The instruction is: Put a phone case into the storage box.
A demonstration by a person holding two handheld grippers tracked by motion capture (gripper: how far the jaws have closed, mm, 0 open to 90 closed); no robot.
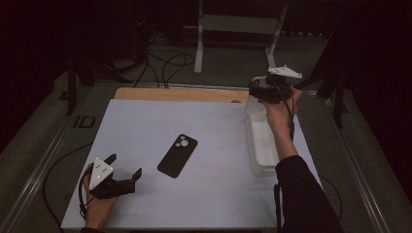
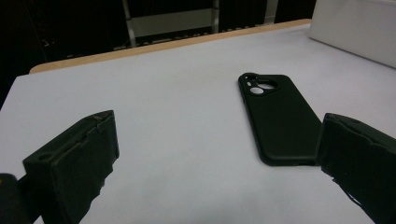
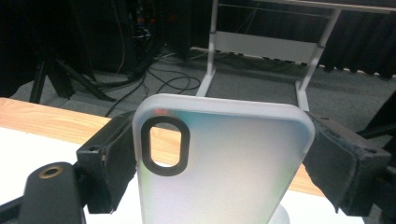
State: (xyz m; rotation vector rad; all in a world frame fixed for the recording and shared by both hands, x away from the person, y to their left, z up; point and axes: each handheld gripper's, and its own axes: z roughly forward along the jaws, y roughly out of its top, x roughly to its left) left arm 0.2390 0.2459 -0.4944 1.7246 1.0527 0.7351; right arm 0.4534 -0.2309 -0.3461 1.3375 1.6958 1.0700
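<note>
A black phone case [image 1: 178,155] [image 2: 278,121] lies flat, back up, in the middle of the white tabletop [image 1: 204,126]. My left gripper [image 1: 125,165] [image 2: 217,126] rests at the table's front left, open, its jaws wide apart and empty, the black case just ahead toward its right jaw. My right gripper [image 1: 256,90] [image 3: 222,126] is raised over the table's far right corner. Its jaws are shut on the two long edges of a frosted clear phone case [image 3: 224,163], held upright with the camera cutout at the upper left.
A white rectangular tray [image 1: 262,145] [image 2: 359,28] stands along the right side of the table, under my right forearm. A wooden strip [image 1: 180,93] borders the far edge. Beyond it are a metal stand [image 1: 233,24] and cables on the floor.
</note>
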